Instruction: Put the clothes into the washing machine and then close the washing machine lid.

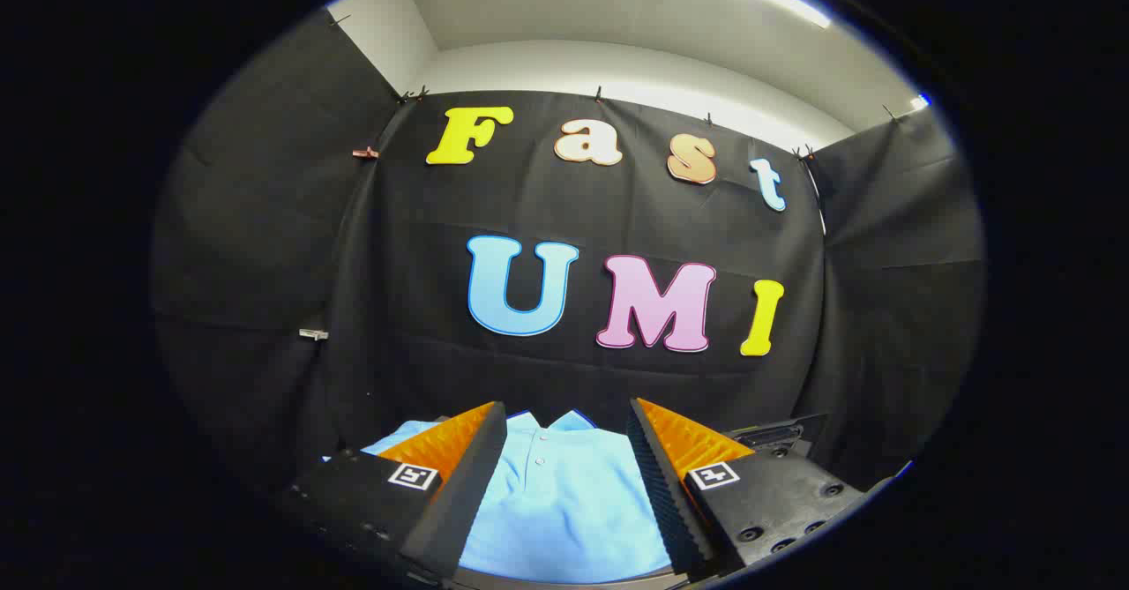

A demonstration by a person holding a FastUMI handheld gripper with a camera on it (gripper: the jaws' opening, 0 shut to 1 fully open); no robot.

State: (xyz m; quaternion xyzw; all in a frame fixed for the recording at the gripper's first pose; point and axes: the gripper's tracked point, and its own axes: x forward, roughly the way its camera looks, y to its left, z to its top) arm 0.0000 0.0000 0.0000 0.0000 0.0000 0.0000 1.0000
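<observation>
A light blue polo shirt [556, 502] with a buttoned collar lies flat below and between my fingers, its collar pointing toward the booth's back wall. My gripper [569, 422] is open above it, the two fingers spread wide on either side of the shirt's chest, neither touching the cloth. The shirt's sleeves and lower part are hidden behind the fingers. A dark curved rim [564, 579] shows just under the shirt's near edge; I cannot tell what it belongs to.
Black cloth walls [265, 246] close the booth at the back and on both sides. A dark flat object [781, 431] sits beyond the right finger, at the foot of the back wall. A white ceiling with a light strip runs above.
</observation>
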